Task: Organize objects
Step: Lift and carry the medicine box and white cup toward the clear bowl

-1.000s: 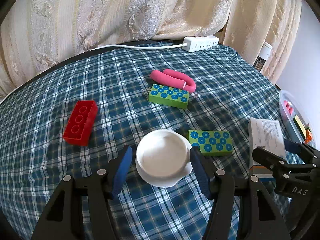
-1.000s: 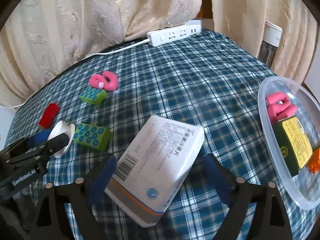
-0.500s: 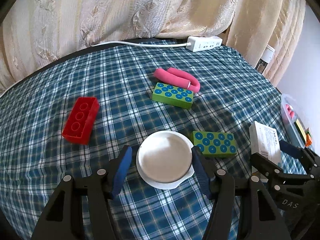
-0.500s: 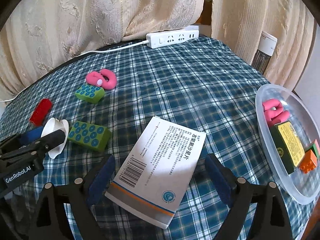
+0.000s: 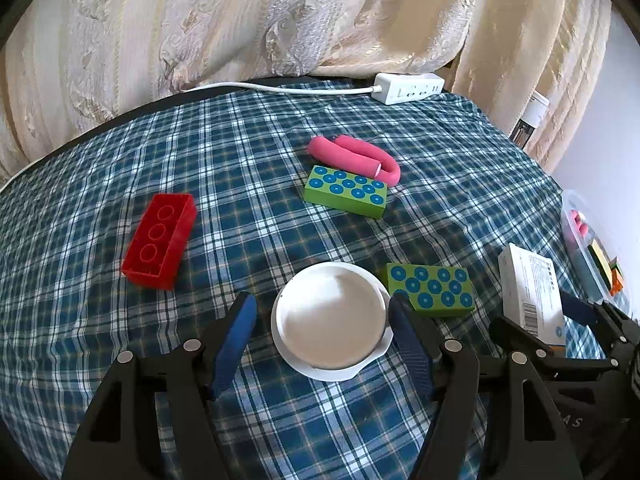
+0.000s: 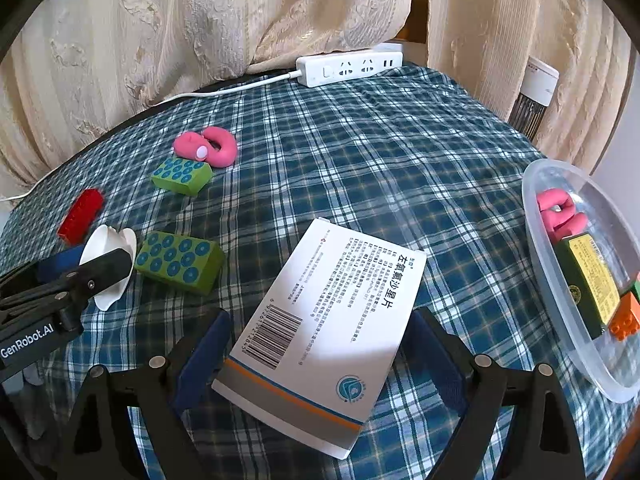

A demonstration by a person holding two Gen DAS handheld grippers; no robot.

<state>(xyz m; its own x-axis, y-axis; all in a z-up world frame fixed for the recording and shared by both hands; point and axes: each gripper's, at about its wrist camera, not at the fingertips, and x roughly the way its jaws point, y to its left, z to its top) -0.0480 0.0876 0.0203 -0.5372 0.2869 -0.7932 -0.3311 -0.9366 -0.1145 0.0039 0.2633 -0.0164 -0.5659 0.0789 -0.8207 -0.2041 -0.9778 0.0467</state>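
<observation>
My left gripper [image 5: 322, 326] is open with its jaws either side of a white round dish [image 5: 332, 324] on the plaid cloth; the right finger seems to touch the rim, the left stands a little off. My right gripper [image 6: 320, 344] is open around a white medicine box [image 6: 324, 320] lying flat; neither finger clearly touches it. The box [image 5: 532, 292] also shows in the left wrist view. Two green dotted blocks [image 5: 430, 290] [image 5: 346, 191], a red brick [image 5: 160, 236] and a pink U-shaped toy [image 5: 356, 156] lie on the cloth.
A clear plastic bin [image 6: 538, 216] at the right edge holds a pink toy [image 6: 558, 210], a green-yellow box [image 6: 588, 276] and an orange brick [image 6: 624, 318]. A white power strip [image 6: 348, 67] and cord lie at the back by the curtains. The left gripper [image 6: 72, 276] shows at the left.
Both grippers have drawn back and risen slightly. The medicine box looks to have settled flat between the right fingers. The dish stays between the left fingers.
</observation>
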